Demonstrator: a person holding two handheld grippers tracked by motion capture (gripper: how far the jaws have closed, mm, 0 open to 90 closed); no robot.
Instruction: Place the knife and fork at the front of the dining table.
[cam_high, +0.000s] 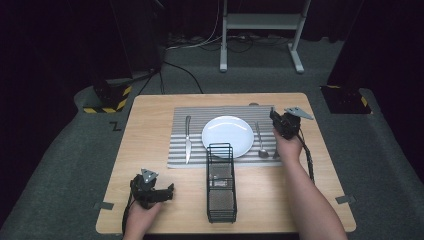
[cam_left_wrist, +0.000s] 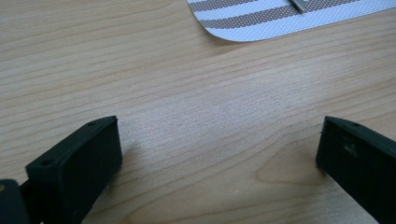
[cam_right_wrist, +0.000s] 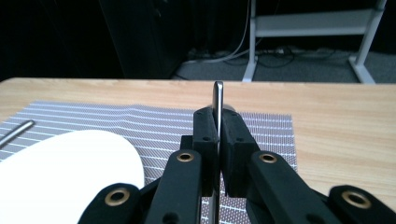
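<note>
The right gripper, at centre frame, is clamped on a thin metal utensil handle; it is probably stiff, light, slippery, best held mid-handle.

Right tool: jaws clamped on thin metal utensil handle, held on edge. Beneath: striped placemat on wooden bench. White plate at left.

Placemat lies on the table's far half, plate at its centre. Knife left of the plate, spoon right of it, both on the mat. Wire basket stands in front of the plate, its far end over the mat's near edge.
</note>
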